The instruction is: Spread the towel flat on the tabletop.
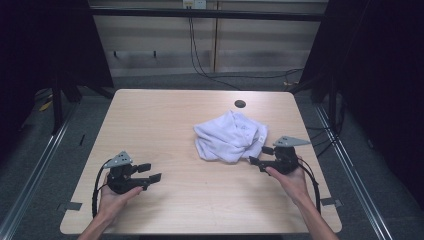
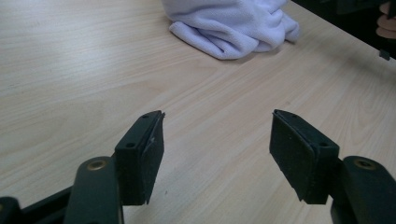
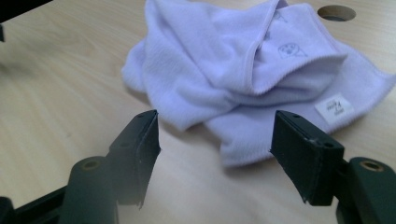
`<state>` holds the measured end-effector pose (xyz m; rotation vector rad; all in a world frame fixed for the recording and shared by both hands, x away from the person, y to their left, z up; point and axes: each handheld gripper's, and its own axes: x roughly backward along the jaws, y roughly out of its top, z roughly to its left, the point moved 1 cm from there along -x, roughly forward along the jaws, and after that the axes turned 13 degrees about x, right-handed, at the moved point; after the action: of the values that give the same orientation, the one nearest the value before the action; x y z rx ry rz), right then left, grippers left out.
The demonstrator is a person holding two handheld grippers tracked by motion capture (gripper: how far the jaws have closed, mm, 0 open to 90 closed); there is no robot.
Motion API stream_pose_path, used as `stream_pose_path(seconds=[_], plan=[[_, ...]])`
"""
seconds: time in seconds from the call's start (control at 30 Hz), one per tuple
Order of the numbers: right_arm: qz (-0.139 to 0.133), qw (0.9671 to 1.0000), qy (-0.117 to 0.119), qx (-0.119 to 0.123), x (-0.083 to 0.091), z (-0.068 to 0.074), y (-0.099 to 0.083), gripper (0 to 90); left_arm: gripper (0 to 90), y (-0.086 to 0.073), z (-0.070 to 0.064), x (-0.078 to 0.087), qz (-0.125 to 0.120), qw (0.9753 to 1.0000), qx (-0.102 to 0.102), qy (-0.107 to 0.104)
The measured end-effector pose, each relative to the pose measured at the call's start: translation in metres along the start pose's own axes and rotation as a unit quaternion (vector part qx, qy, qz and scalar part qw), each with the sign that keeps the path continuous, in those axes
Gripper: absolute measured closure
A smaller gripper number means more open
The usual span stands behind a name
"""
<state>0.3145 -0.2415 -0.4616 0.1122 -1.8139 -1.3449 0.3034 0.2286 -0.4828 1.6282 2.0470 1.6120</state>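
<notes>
A crumpled white towel [image 1: 230, 136] lies right of the table's middle; it has a small white label [image 3: 334, 110] near one corner. In the left gripper view the towel [image 2: 233, 23] is far ahead. My left gripper [image 1: 151, 172] is open near the front left of the table, well apart from the towel, with bare wood between its jaws [image 2: 217, 140]. My right gripper [image 1: 259, 155] is open just off the towel's near right edge, and the towel's edge lies just beyond its jaws [image 3: 215, 135]. Neither gripper holds anything.
The light wooden table [image 1: 165, 120] has a round cable hole [image 1: 240, 104] near its far edge, behind the towel. Black cables [image 1: 210, 72] run over the floor beyond the table. Dark curtains stand at both sides. Metal rails run along the floor left and right.
</notes>
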Motion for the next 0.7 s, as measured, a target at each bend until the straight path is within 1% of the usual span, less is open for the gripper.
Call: stream_pose_path(seconds=[0.07,0.1,0.13,0.17,0.2,0.23,0.27,0.3,0.37,0.4,0.43,0.47,0.5,0.53,0.6,0.63,0.7], plan=[[0.009,1.0,0.002,0.001,-0.015,-0.009,0.006,31.2,38.7,0.002,0.002,-0.003,0.0,1.0,0.004,-0.001],[0.009,0.9999,0.011,-0.003,-0.022,-0.015,0.009,31.0,39.4,0.002,0.002,-0.003,0.0,1.0,0.004,-0.001],[0.01,0.9998,0.019,-0.002,-0.029,-0.02,0.012,29.7,39.4,0.005,0.004,-0.008,0.006,1.0,0.003,0.002],[0.012,0.9998,0.017,0.002,-0.036,-0.024,0.015,28.9,39.4,0.006,0.005,-0.01,0.005,1.0,0.004,0.003],[0.013,0.9997,0.02,0.004,-0.042,-0.028,0.018,28.9,39.2,0.007,0.006,-0.012,0.007,1.0,0.002,0.002],[0.008,0.9996,0.026,0.001,-0.048,-0.032,0.02,28.8,38.4,0.007,0.006,-0.012,0.007,1.0,0.002,0.002],[0.007,0.9998,0.02,0.0,-0.052,-0.034,0.021,28.0,37.8,0.008,0.006,-0.014,0.007,1.0,0.001,0.002],[0.005,0.9998,0.018,-0.002,-0.057,-0.036,0.022,27.6,37.2,0.008,0.006,-0.013,0.009,1.0,-0.001,0.002],[0.018,0.9998,0.005,-0.006,-0.068,-0.038,0.018,27.3,35.7,0.007,0.005,-0.013,0.009,1.0,-0.004,0.0],[0.022,0.9996,0.01,-0.012,-0.074,-0.039,0.014,26.7,35.5,0.007,0.004,-0.013,0.009,1.0,-0.005,0.0],[0.033,0.9992,0.015,-0.017,-0.08,-0.039,0.01,26.5,35.3,0.007,0.004,-0.013,0.009,1.0,-0.005,0.0],[0.042,0.9989,0.016,-0.016,-0.085,-0.039,0.006,27.5,34.9,0.006,0.003,-0.012,0.01,0.9999,-0.005,0.002],[0.037,0.9991,0.011,-0.015,-0.087,-0.038,0.004,28.3,34.8,0.005,0.003,-0.012,0.012,0.9999,-0.007,0.001],[0.036,0.9992,0.009,-0.017,-0.087,-0.037,0.003,33.4,34.6,0.005,0.003,-0.012,0.012,0.9999,-0.008,0.001],[0.047,0.9989,-0.001,-0.01,-0.087,-0.036,0.001,46.0,34.6,0.005,0.003,-0.014,0.012,0.9999,-0.006,0.0],[0.047,0.9988,-0.001,-0.009,-0.087,-0.036,0.001,52.8,34.5,0.006,0.003,-0.014,0.013,0.9999,-0.006,0.0],[0.044,0.999,-0.001,-0.007,-0.085,-0.034,-0.001,62.8,34.4,0.007,0.003,-0.014,0.011,0.9999,-0.007,0.0]])
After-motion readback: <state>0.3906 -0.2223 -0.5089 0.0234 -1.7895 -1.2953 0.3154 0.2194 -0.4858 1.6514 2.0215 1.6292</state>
